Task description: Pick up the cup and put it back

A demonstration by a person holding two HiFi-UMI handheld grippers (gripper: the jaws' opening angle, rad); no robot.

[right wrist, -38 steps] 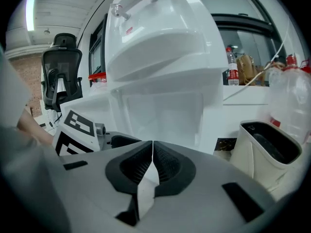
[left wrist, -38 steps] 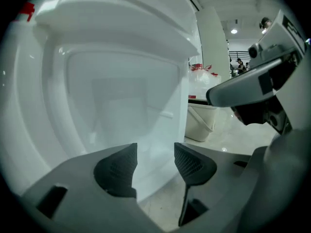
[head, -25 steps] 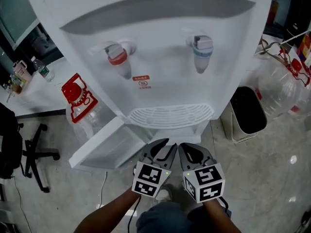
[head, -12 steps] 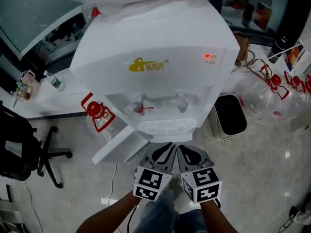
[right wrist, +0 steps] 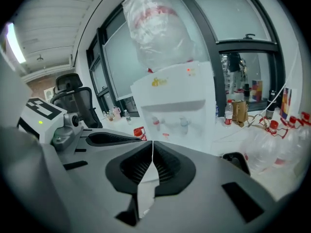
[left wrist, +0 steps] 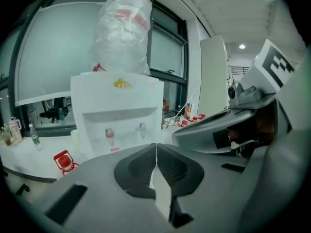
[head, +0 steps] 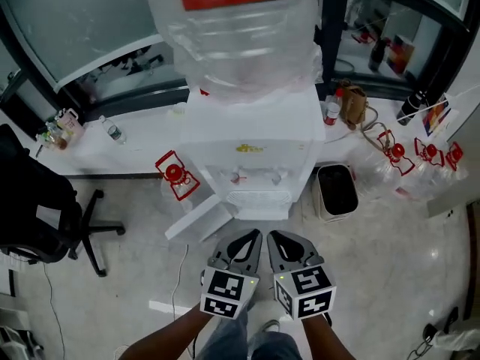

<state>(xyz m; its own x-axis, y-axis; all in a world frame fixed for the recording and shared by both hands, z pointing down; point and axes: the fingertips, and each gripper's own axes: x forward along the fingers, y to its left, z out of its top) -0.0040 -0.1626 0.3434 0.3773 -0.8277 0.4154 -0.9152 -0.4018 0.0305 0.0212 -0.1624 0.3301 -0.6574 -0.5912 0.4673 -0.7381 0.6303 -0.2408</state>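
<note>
While they hang side by side low before the person, the left tool (head: 247,240) and right tool (head: 279,242) each have jaws pressed together on nothing, probably idle between steps. Beyond stands the water dispenser (head: 251,156), its lower door (head: 199,222) open. No cup can be made out.

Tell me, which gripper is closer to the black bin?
Right. The right gripper is in front of the bin and slightly to its left; the left gripper is beyond it, farther left.
</note>
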